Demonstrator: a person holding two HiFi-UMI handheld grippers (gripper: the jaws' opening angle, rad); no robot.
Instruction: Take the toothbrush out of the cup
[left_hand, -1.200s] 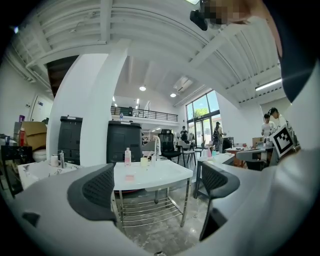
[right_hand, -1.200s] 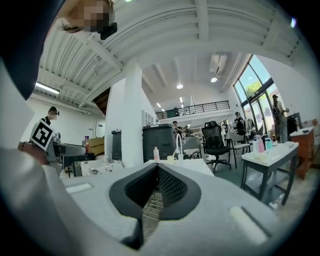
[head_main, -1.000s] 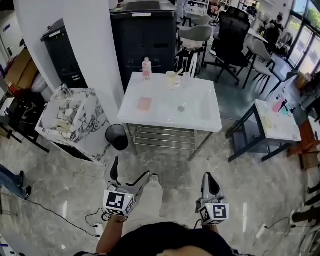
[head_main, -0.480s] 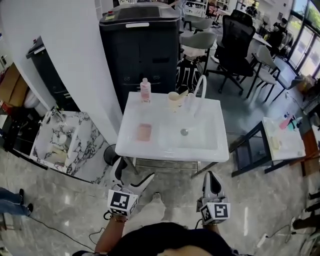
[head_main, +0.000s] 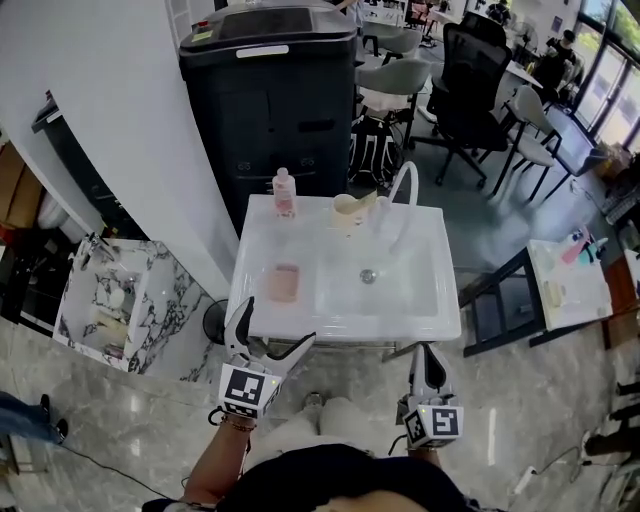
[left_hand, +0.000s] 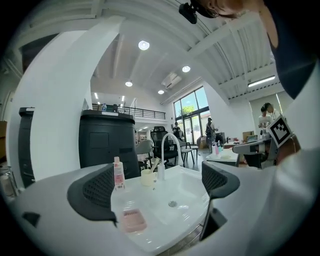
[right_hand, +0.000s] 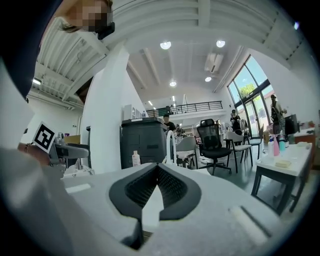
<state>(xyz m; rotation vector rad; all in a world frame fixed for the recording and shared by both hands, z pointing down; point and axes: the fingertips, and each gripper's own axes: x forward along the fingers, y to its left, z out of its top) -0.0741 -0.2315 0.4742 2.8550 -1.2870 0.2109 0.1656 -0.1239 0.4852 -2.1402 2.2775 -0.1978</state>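
Nearer the sink (head_main: 436, 305) now, the left gripper (head_main: 272, 325) has its jaws spread and empty, the right gripper (head_main: 427, 352) has its jaws pressed together, toothbrush (left_hand: 154, 163) standing in the cup (head_main: 345, 212).

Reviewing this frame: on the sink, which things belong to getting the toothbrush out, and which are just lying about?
Job in hand:
- cup
- toothbrush, standing in it
- left gripper, open
- right gripper, shut

Lying about:
- pink bottle
- pink soap dish
- faucet

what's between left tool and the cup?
A pink soap dish on the white sink ledge, before the cup; otherwise bare. Left gripper view shows it.
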